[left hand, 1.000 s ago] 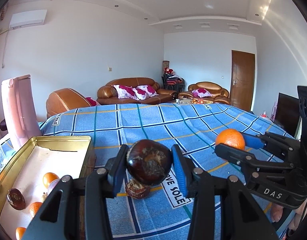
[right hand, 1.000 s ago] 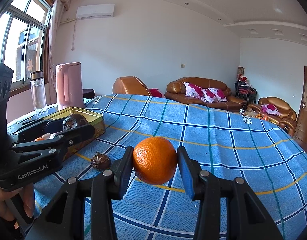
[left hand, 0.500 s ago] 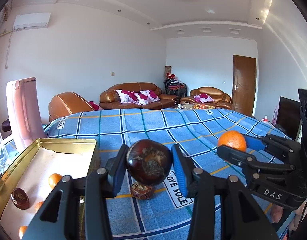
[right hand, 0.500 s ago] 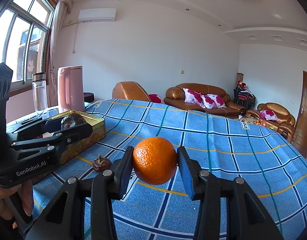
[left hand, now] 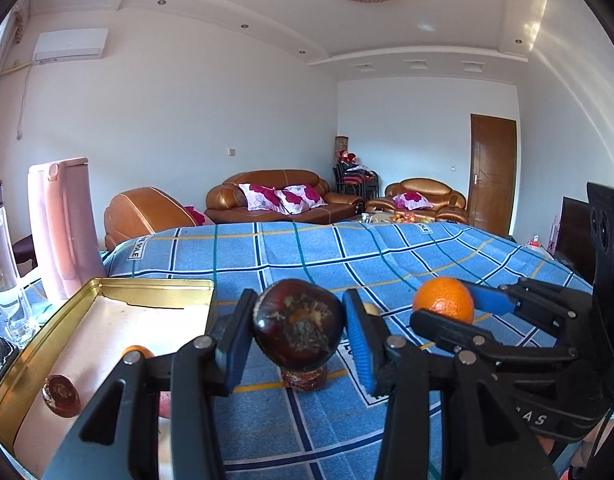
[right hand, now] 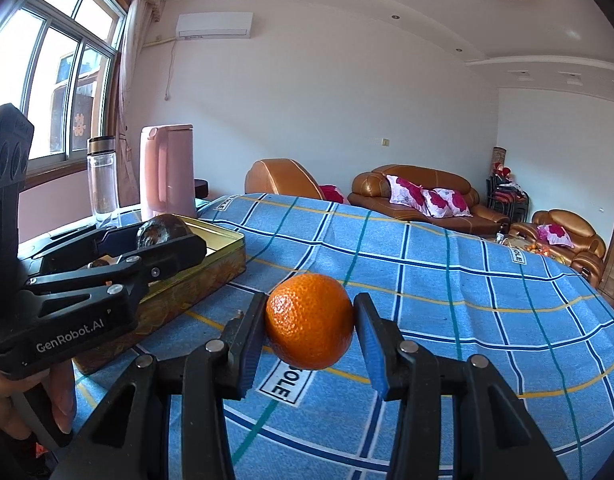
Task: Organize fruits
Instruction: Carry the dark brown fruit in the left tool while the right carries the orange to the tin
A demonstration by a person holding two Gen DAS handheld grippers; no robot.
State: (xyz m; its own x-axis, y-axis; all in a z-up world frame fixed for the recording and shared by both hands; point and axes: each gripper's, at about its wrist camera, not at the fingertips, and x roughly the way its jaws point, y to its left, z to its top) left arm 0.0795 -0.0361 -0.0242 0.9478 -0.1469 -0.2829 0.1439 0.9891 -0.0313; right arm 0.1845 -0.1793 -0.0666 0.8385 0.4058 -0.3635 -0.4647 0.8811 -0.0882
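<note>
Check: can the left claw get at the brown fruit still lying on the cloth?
Probably not as things stand. The left claw is shut on a dark brown fruit, so its pads are occupied. The loose brown fruit lies on the blue checked cloth just beyond, otherwise unobstructed; unload into the gold tin first.
</note>
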